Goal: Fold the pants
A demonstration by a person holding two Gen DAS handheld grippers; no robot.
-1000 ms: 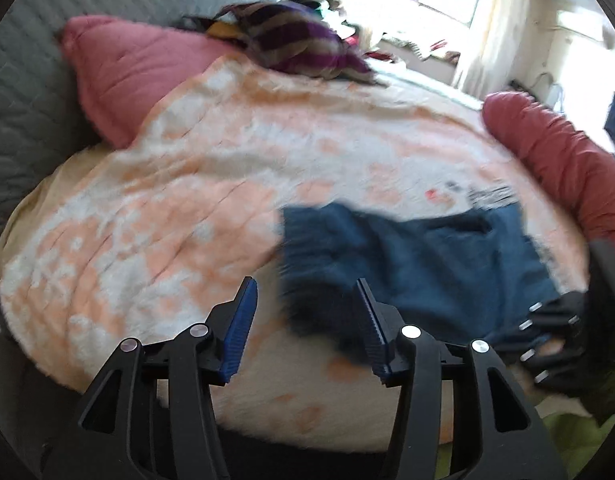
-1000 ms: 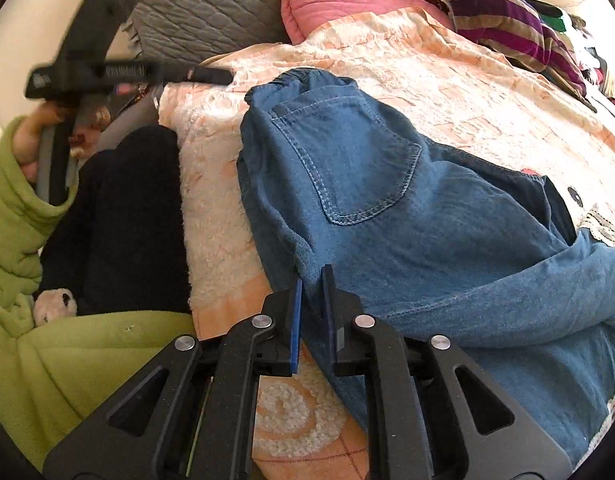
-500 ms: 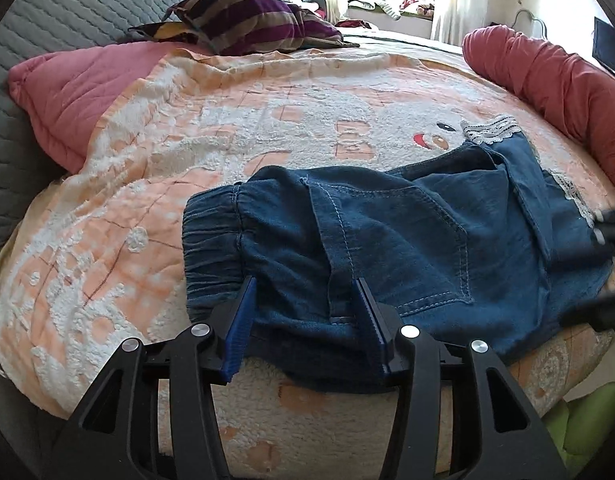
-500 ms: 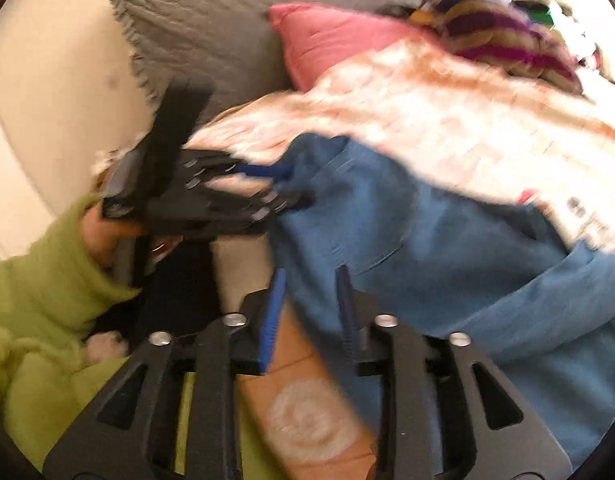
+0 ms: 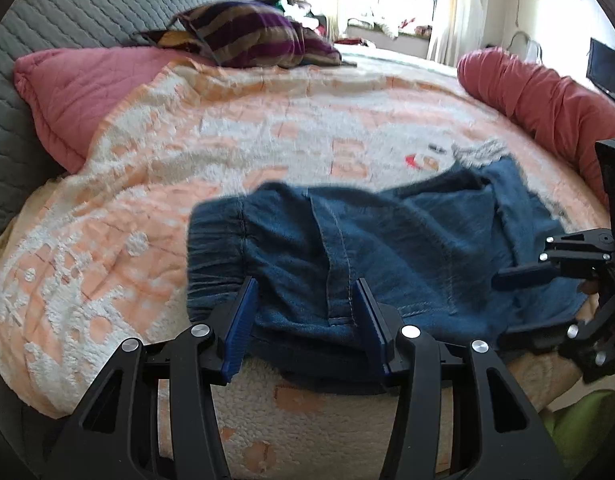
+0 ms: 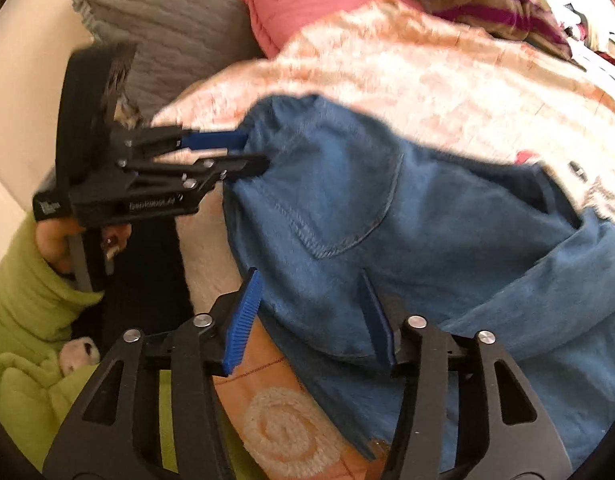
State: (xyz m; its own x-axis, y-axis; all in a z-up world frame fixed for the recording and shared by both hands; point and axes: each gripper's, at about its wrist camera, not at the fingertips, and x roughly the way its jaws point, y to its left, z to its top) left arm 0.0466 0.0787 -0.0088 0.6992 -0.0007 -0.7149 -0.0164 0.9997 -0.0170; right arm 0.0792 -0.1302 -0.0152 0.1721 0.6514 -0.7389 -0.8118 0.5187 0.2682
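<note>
- Lying on the bed (image 5: 235,152), over its peach-and-white blanket (image 5: 155,184), the denim pants (image 5: 387,248) sit near the front edge, elastic waistband toward your left.
- Your left hand-held gripper (image 5: 305,320) has its jaws spread wide around the near waistband edge, clamping nothing.
- Your right hand-held gripper (image 6: 309,312) is likewise spread wide over the cloth below the back pocket (image 6: 347,200), gripping nothing.
- Handling, as a judgement: the denim looks soft and limp yet fairly thick; it should drape and bunch, not hold a crease unaided, and it is neither fragile nor slippery.
- Take hold at the gathered waistband and at a stitched seam or hem, where layers are thick enough to pinch together; a bite on one loose layer would likely drag the fold apart.
</note>
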